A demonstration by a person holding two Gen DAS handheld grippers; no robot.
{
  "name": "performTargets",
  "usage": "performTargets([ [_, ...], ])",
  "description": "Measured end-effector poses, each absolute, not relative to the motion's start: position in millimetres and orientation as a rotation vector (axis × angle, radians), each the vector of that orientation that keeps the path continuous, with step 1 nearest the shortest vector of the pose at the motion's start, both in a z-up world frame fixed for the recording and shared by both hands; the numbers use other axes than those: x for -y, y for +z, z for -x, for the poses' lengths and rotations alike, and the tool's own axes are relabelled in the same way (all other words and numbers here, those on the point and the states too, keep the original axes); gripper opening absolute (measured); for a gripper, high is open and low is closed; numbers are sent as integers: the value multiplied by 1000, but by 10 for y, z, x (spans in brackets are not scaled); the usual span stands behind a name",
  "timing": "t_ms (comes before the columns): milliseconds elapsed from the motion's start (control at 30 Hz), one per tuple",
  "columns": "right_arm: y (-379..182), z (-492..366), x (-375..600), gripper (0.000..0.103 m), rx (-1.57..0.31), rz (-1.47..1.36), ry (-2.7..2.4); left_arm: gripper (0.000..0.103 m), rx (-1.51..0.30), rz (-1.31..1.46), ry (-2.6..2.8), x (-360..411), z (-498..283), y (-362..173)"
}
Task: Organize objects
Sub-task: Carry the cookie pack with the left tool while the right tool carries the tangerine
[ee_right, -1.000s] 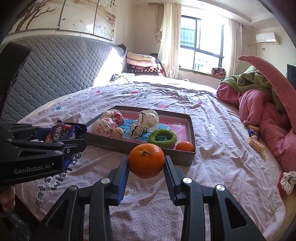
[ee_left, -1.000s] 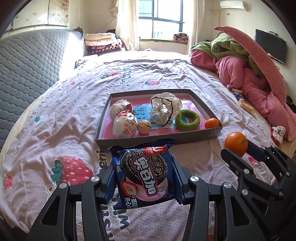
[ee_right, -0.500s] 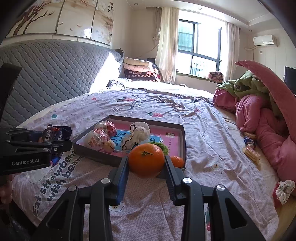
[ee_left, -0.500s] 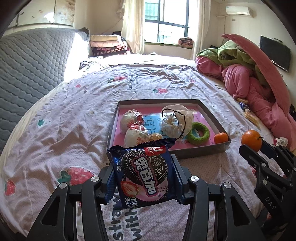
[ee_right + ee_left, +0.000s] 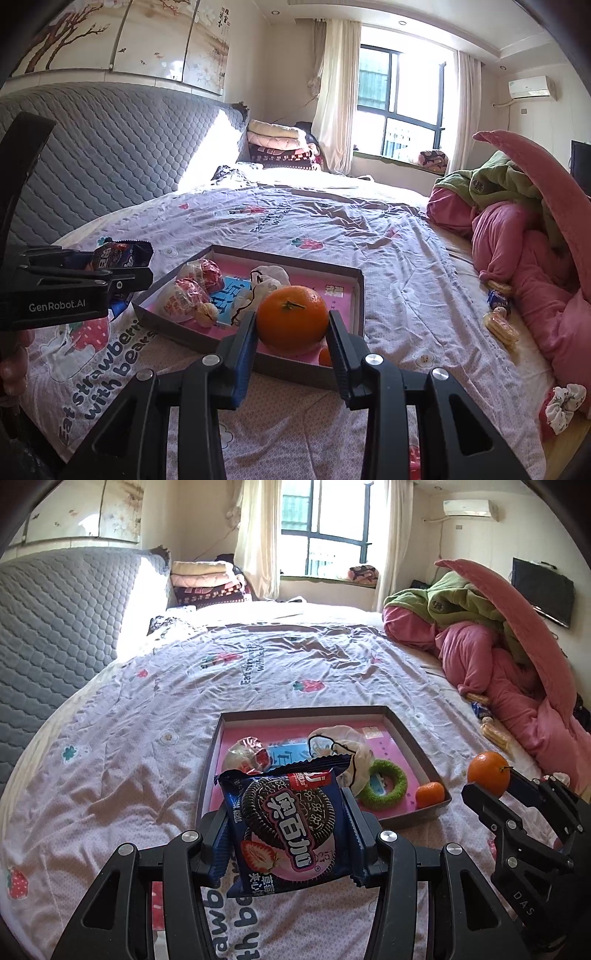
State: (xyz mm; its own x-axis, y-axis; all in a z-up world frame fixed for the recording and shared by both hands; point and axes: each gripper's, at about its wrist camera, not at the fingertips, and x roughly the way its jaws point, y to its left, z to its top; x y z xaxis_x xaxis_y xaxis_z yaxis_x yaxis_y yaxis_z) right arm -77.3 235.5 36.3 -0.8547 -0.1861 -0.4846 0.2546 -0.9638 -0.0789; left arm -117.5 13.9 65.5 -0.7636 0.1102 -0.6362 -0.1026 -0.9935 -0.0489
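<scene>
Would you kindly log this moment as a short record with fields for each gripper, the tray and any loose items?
left gripper: shut on cookie packet
right gripper: shut on large orange
tray: on the bed, holds green ring, small orange, wrapped snacks, white pouch
loose items: scrunchie and snack packs by the pink blanket

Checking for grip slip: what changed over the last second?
Both grippers rose and advanced toward the box, so it sits lower and nearer in both views. No grasp or release: left gripper stays clamped on the cookie packet, right gripper on the orange. Box contents unmoved.
</scene>
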Motion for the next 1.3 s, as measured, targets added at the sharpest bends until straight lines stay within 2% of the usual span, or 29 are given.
performTargets([
  [800,539,1421,-2511,38,-198,-673,-2820,53,28,1001,2826,-380,1843,741],
  [1300,337,1663,-2488,38,-209,-743,-2796,53,-1,1078,2790,-501,2106,345],
])
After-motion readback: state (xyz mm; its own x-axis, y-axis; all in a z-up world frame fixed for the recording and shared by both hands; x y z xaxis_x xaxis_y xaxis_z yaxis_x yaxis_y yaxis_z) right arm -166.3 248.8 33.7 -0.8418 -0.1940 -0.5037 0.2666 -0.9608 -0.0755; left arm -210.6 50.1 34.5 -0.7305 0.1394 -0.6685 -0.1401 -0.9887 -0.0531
